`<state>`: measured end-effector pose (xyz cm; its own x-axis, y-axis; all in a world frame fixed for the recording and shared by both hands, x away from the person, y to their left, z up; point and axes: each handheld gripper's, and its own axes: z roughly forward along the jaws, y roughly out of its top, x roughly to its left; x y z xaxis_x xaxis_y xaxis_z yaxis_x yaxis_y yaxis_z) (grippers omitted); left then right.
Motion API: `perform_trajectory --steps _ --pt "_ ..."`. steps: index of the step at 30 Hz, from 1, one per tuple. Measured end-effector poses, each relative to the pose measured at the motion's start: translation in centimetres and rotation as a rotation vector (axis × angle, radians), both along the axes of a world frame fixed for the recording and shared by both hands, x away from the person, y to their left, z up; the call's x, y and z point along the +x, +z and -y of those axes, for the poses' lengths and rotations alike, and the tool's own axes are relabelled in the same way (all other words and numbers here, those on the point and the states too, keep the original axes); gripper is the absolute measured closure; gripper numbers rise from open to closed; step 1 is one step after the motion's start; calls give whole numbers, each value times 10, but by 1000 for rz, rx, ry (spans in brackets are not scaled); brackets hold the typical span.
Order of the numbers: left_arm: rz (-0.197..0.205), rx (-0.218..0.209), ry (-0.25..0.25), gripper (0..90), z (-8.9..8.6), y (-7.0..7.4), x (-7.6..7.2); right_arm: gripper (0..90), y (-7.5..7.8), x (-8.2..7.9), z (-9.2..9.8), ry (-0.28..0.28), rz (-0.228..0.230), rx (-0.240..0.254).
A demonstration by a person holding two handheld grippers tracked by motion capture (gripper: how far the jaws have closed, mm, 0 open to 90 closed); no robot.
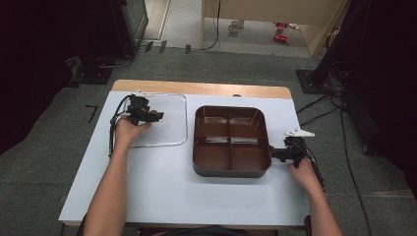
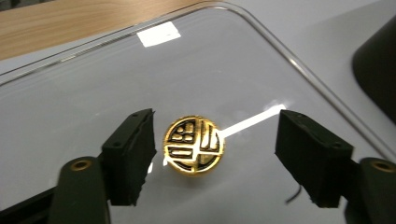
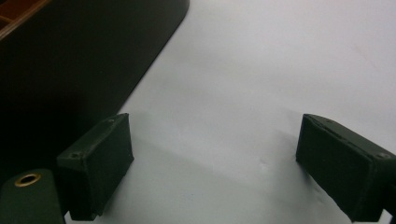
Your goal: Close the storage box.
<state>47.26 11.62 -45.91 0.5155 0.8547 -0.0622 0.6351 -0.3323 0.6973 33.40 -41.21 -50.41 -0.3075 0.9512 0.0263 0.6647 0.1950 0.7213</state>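
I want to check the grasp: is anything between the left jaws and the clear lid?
Nothing visible. The left gripper hangs open just over the clear lid, its jaws either side of the gold emblem.

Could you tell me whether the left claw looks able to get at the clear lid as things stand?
Probably yes: the left claw hangs open right over the clear lid, with nothing between.

bare forearms; each black tool (image 1: 156, 116) has blocky jaws, brass-ringed screw holes, a trailing cable and a grey plate.
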Motion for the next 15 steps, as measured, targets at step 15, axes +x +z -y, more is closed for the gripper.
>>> perform_trajectory --steps 15 --pt "10 9 18 587 -3 -19 2 103 0 0 0 0 0 0"
